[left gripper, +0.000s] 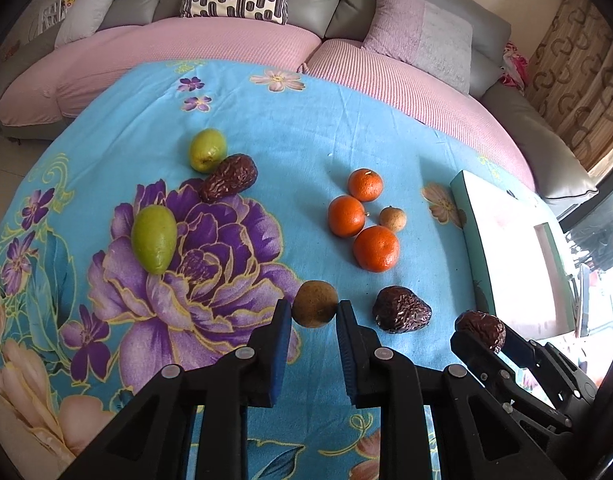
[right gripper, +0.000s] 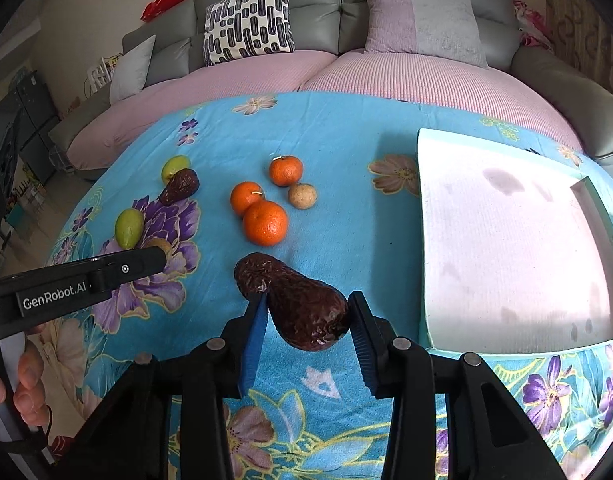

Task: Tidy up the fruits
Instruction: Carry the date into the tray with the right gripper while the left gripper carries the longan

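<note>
The left claw [left gripper: 315, 309] has its two blue-padded fingers closed against a small round brown fruit [left gripper: 315, 303], one pad on either side of it, low over the flowered blue cloth [left gripper: 306, 128] that covers the desk. The right claw [right gripper: 306, 312] grips a wrinkled dark date [right gripper: 306, 312], which sits tilted between its pads – its far end seems to overlap a second dark date [right gripper: 252, 276] lying on the cloth, though the view does not show whether they touch.

In the left wrist view, three oranges [left gripper: 362, 216] and a small tan fruit [left gripper: 392, 217] cluster at about 1 o'clock from the left claw. At 11 o'clock lie a green fruit [left gripper: 207, 155] touching another dark date [left gripper: 228, 183], with a longer green fruit [left gripper: 153, 239] nearer, at 10 o'clock. A pale tray with a teal rim [right gripper: 422, 240] rests at 2 o'clock of the right claw – apart from all the fruit. A hand [right gripper: 22, 380] shows at the lower left of the right wrist view.
</note>
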`<state>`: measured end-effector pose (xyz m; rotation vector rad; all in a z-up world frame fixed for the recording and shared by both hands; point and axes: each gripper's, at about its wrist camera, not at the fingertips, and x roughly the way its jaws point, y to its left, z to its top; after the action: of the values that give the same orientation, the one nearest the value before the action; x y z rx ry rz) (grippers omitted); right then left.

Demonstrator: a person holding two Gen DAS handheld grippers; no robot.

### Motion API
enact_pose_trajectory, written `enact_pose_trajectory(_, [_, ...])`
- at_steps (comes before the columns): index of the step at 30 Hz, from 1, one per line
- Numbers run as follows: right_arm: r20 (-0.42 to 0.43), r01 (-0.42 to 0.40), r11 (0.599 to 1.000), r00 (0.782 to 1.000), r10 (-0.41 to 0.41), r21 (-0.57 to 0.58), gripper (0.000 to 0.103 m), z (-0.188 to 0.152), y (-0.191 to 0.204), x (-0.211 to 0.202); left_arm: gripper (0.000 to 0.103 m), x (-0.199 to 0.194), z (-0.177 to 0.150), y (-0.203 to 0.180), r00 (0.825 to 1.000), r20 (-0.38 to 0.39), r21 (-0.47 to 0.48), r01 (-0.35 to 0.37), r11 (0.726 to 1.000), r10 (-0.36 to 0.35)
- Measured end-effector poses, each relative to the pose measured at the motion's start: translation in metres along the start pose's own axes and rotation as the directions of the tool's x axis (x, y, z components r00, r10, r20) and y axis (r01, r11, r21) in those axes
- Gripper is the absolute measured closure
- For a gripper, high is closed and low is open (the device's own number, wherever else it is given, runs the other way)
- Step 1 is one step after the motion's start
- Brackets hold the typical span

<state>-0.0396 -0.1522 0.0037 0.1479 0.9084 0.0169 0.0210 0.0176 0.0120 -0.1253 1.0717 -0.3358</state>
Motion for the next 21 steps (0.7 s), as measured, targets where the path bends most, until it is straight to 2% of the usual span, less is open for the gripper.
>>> enact_pose_trajectory(6, [0.082, 0.058, 0.997, 0.995, -0.062, 0.051, 0.060, 0.022, -0.021, -0.024, 0.078, -0.010, 0.023, -0.031, 0.999, 0.047, 0.066, 0.006, 0.998, -0.009])
enact_pose_trajectory(13, [0.156, 0.127, 0.983, 0.977, -0.147, 0.134, 0.060, 0.047, -0.061, -0.049, 0.078, -0.010, 0.047, -0.085, 0.996, 0.087, 0.178, 0.003, 0.984, -0.019])
enact_pose_trajectory(21, [0.174, 0.196, 0.948, 0.954, -0.243, 0.251, 0.060, 0.066, -0.115, -0.062, 0.078, 0.004, 0.066, -0.138, 0.995, 0.072, 0.271, 0.054, 0.961, -0.076])
